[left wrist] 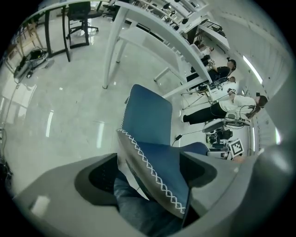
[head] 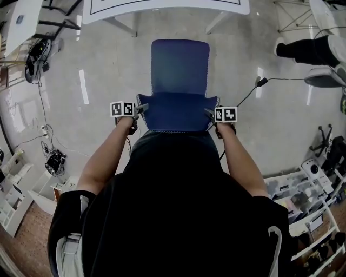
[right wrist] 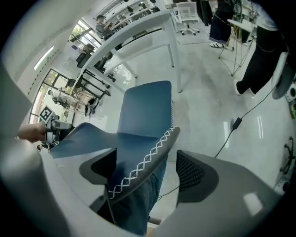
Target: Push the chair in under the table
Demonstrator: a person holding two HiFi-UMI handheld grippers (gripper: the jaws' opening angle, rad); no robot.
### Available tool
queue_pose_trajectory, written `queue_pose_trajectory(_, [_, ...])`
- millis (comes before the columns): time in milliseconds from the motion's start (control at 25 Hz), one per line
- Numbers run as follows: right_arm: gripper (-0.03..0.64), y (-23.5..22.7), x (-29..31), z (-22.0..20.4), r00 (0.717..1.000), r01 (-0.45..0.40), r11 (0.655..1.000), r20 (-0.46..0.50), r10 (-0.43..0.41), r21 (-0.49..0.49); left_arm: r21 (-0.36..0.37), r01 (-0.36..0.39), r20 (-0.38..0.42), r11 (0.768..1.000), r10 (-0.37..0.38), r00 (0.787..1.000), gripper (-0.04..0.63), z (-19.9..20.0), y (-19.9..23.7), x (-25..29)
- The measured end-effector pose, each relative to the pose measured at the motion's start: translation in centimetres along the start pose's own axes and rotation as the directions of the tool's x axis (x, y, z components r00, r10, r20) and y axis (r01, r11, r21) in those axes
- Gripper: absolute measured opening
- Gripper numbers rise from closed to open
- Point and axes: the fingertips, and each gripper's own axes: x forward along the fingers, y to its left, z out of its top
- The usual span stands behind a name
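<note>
A blue chair stands on the pale floor, facing a white table at the top of the head view. Its seat lies short of the table's edge. My left gripper is at the left top corner of the backrest, and my right gripper at the right corner. In the left gripper view, the white-stitched backrest edge passes between the wide jaws of the left gripper, with a gap at the left pad. The right gripper likewise straddles the stitched edge, open.
A black cable with a plug lies on the floor right of the chair. A person's legs are at the far right. Cluttered white shelving stands at lower right, and cables lie at left. The table's legs flank the gap ahead.
</note>
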Motion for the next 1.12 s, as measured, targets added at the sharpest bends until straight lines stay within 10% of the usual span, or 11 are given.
queue_pose_trajectory(1120, [0.466, 0.5, 4.9, -0.8, 0.981, -0.168, 0.966, -0.062, 0.183, 0.196, -0.124, 0.031, -0.142, 0.992, -0.049, 0.989, 0.543, -2.4, -1.0, 6.4])
